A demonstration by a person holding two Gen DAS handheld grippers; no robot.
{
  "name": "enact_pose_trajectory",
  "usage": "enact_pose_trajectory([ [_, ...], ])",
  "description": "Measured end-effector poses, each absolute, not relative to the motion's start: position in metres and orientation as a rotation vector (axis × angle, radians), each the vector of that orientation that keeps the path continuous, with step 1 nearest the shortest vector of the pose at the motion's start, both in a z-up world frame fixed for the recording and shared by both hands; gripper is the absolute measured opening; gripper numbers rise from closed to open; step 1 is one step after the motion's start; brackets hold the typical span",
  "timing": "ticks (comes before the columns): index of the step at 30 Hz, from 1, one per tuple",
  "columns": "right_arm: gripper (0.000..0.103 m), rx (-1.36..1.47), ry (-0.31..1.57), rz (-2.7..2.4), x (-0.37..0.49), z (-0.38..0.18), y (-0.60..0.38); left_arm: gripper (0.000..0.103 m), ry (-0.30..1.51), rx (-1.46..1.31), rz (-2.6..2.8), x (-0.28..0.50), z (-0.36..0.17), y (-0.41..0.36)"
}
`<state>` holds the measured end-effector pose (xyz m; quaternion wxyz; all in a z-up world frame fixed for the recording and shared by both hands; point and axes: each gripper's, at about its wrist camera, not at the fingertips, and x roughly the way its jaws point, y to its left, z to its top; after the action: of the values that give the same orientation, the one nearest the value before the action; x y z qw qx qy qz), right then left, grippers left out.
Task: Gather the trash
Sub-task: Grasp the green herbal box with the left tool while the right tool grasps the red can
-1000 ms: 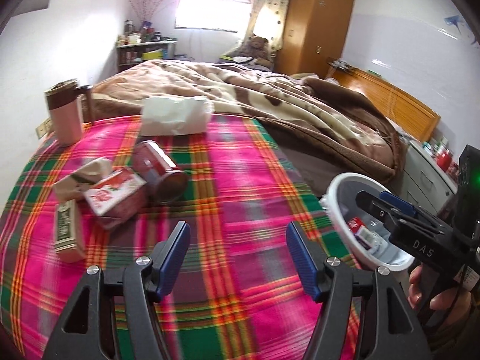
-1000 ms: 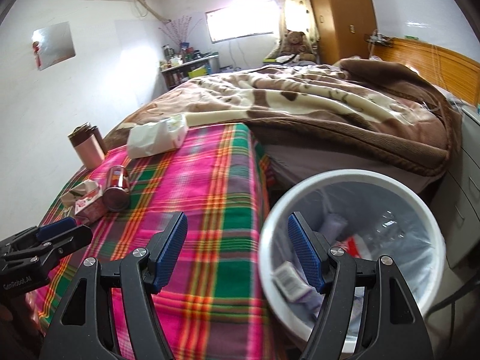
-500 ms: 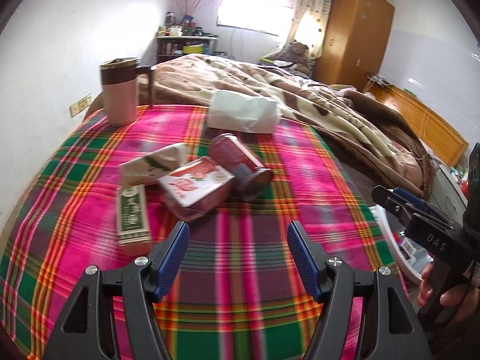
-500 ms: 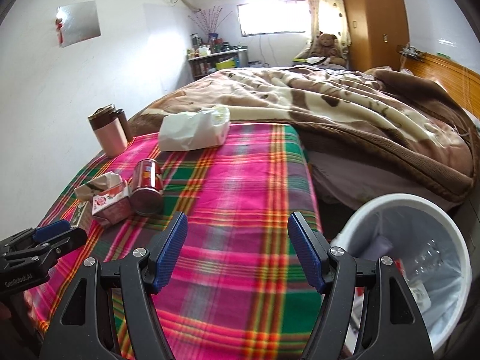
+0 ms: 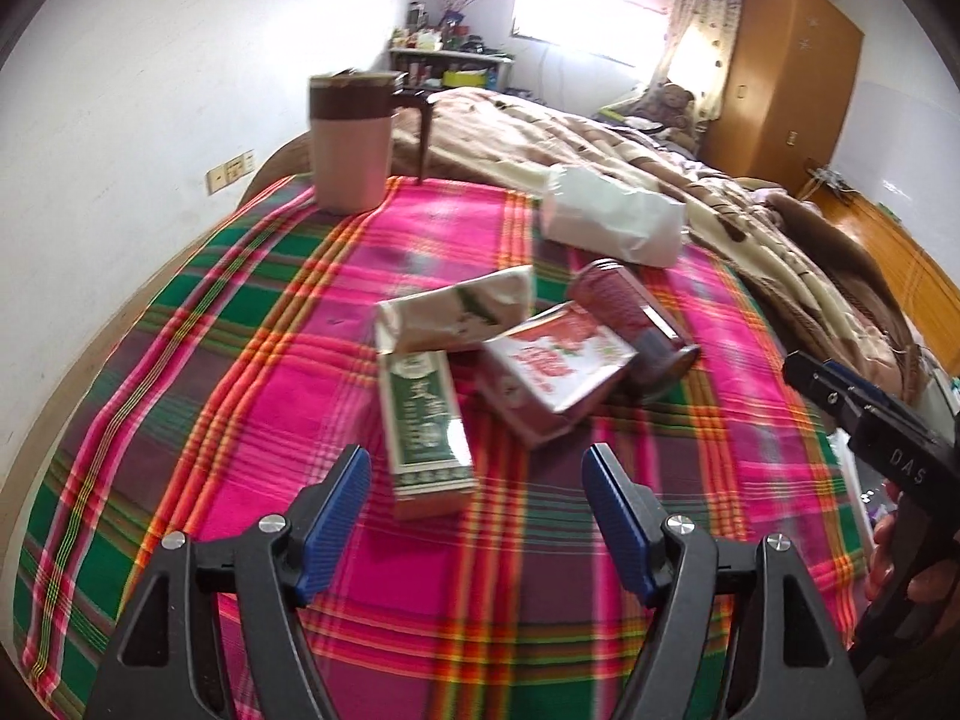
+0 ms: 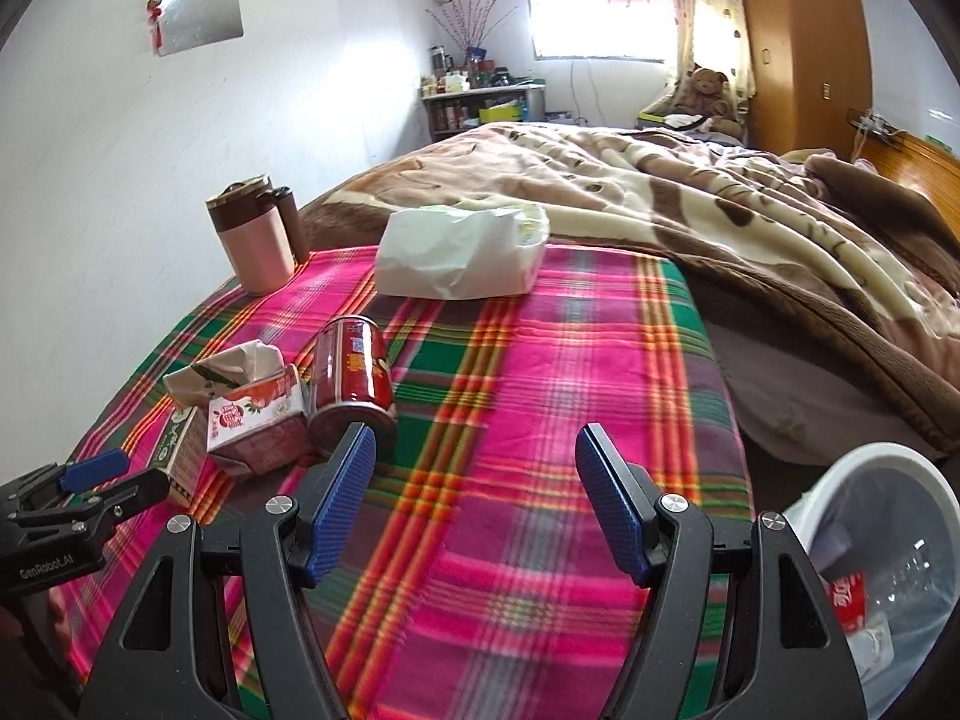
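A green box (image 5: 425, 427), a red-and-white carton (image 5: 549, 372), a beige crumpled packet (image 5: 459, 313) and a red can (image 5: 630, 321) on its side lie together on the plaid cloth (image 5: 690, 510). My left gripper (image 5: 477, 516) is open and empty, just short of the green box. My right gripper (image 6: 474, 498) is open and empty over the cloth, right of the can (image 6: 354, 375) and carton (image 6: 255, 420). A white bin (image 6: 888, 564) with trash in it stands at the lower right of the right wrist view.
A pink mug with a brown lid (image 5: 351, 141) stands at the far left of the cloth. A white tissue pack (image 5: 609, 222) lies at its far edge. A brown blanket (image 6: 690, 192) covers the bed behind. A wardrobe (image 5: 780, 78) stands at the back right.
Both grippers swung left from the bin toward the trash pile. The left one has closed in on the green box. The bin has slid to the right edge of the right view.
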<state>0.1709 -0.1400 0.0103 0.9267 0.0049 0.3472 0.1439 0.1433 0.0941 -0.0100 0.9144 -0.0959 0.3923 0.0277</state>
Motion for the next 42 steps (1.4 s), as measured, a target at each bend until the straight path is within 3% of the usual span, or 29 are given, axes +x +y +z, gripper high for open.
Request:
enact_pose_trajectory([
  [18,0.071,0.011,0.782,0.411,0.219,-0.003,-0.096,0.075,0.899,-0.267,0.125,0.17,-0.04,0.126],
  [42,0.071,0.002,0.891,0.451,0.249,-0.022,-0.069,0.075,0.902,-0.24,0.139,0.185,-0.04,0.134],
])
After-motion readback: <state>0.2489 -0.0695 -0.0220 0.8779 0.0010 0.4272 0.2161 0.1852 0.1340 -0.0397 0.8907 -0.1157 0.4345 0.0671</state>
